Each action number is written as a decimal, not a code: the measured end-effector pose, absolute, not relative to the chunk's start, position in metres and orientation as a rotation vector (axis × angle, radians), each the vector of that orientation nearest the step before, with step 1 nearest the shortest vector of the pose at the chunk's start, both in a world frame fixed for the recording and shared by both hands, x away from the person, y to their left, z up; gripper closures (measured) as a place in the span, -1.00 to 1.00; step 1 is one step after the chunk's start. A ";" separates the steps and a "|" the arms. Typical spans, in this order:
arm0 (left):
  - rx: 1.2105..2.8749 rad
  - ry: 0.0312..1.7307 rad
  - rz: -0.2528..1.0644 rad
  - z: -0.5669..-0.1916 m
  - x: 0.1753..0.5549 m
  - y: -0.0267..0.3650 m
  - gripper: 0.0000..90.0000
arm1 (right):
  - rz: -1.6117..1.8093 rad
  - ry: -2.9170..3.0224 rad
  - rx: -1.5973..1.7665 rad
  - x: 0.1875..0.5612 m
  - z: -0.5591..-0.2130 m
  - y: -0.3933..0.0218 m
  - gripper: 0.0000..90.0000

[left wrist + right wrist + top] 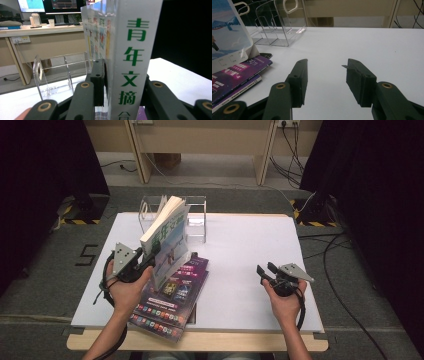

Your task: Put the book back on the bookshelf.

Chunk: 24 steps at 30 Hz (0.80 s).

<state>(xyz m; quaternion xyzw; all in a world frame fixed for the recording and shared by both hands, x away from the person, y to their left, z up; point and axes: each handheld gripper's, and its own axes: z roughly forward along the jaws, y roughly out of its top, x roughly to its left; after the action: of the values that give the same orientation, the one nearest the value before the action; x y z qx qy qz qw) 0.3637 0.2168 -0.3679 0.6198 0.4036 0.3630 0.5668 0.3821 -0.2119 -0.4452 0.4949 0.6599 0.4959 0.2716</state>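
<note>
gripping a white-spined book (pixel 165 232) near its lower spine, the left gripper (pixel 142 261) sits at about 8 o'clock on the white table (pixel 240 255), jaws pinched onto the book, one on each cover. the book is lifted and tilted, its top leaning toward 1 o'clock, pages fanned a little at the upper edge. in the left gripper view the spine (pixel 132 62) stands upright between the jaws, green chinese characters running down it. its lower corner looks close to or touching the purple magazines (pixel 172 292) stacked flat at 6 to 7 o'clock, partly over the near table edge; cannot tell which. clear acrylic book rack (pixel 192 217) stands at 12 o'clock by the far edge, behind the book. right gripper (pixel 265 271) at about 4 o'clock, held in the right hand (pixel 286 302), jaws spread apart with nothing between them, pointing toward 10 o'clock. right gripper view shows the spread jaws low over bare table, magazines (pixel 234 75) at its left, the rack (pixel 277 25) farther back. cables (pixel 290 150) on the floor past the table at 1 o'clock.
</note>
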 end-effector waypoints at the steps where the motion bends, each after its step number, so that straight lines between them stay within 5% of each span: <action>1: 1.457 0.949 0.853 -0.368 0.364 0.217 0.55 | 1.335 1.777 1.333 0.382 -0.445 -0.212 0.17; 24: 1.488 0.967 0.779 -0.330 0.397 0.204 0.64 | 1.330 1.752 1.354 0.382 -0.449 -0.222 0.19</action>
<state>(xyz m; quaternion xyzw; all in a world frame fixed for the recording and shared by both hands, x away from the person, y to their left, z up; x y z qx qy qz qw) 0.3975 0.2044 -0.3302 0.6329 0.4112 0.3315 0.5661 0.3816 -0.2221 -0.4491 0.5038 0.6521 0.4950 0.2756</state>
